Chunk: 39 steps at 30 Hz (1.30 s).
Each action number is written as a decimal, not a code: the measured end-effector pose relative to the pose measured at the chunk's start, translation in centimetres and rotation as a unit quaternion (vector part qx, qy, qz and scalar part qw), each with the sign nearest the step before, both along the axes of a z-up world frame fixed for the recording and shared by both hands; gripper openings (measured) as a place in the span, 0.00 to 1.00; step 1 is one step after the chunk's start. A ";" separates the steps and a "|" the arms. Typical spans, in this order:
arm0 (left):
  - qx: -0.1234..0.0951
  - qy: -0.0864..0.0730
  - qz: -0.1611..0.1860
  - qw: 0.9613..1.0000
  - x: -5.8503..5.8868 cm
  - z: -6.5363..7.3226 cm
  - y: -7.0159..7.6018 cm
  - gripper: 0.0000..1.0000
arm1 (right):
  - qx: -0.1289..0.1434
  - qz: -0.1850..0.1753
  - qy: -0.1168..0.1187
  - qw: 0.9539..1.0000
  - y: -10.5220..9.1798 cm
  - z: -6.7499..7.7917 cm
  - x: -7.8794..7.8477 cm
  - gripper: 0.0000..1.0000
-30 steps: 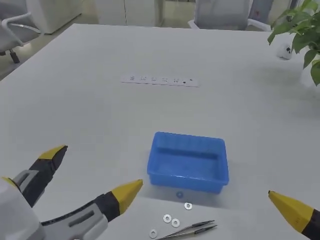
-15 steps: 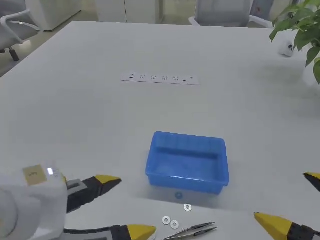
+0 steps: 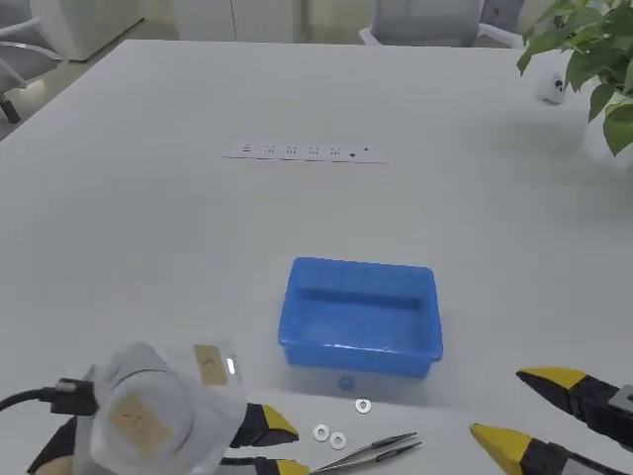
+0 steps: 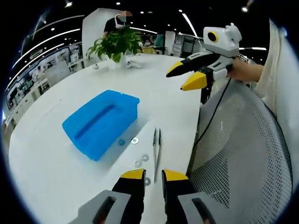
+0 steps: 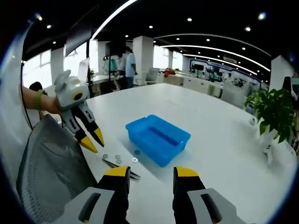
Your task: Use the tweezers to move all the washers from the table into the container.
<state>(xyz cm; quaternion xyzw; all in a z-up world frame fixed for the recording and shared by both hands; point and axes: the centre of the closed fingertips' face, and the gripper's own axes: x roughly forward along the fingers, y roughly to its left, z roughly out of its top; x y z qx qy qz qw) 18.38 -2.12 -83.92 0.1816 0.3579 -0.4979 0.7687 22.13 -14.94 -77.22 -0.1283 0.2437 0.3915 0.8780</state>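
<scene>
Since half second back: left gripper (image 3: pixel 282 445) jaws drawn in from wide spread to slim gap, gripping nothing. Right gripper (image 3: pixel 516 406) edged in at near right, jaws spread, empty. Tweezers (image 3: pixel 371 450) lie flat on table (image 3: pixel 198 228) between the two, just ahead of left jaws. Washers (image 3: pixel 338 439) loose beside them, on near side of container (image 3: pixel 358 348), which looks empty. Step, likely: reaching for tweezers. Next move calls for low, level pinch on thin shaft. Left gripper view counts four silver washers; head view, three.
</scene>
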 end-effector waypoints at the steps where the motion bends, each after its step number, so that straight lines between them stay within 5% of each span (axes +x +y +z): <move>1: 0.006 0.005 -0.007 1.000 -0.2 -0.3 -0.1 0.09 | 0.000 0.001 0.001 1.000 0.1 0.0 -0.1 0.33; 6: 0.054 0.002 -0.033 0.998 0.0 -2.2 0.0 0.07 | -0.010 0.014 0.006 1.000 0.6 -0.5 -0.7 0.31; 14: 0.080 0.005 -0.067 0.995 -0.2 -3.5 -0.5 0.03 | -0.008 0.017 0.013 1.000 0.8 -0.7 -0.9 0.29; 21: 0.139 -0.054 -0.125 0.981 -0.1 -3.9 -0.2 0.00 | -0.013 0.034 0.021 0.999 1.5 -1.2 -1.2 0.29; 23: 0.137 -0.053 -0.129 0.981 -0.4 -3.9 -0.3 0.00 | -0.017 0.045 0.023 0.999 1.8 -1.3 -1.4 0.28; 33: 0.109 -0.081 -0.123 0.983 -0.7 0.7 -0.1 0.00 | -0.034 0.105 0.026 0.994 3.7 -2.2 -2.4 0.26; 36: 0.101 -0.090 -0.123 0.983 -0.9 2.5 0.0 0.00 | -0.047 0.135 0.026 0.989 4.6 -2.6 -2.7 0.25; 39: 0.098 -0.096 -0.121 0.983 -1.1 3.7 0.1 0.00 | -0.074 0.189 0.017 0.979 6.0 -3.2 -3.2 0.24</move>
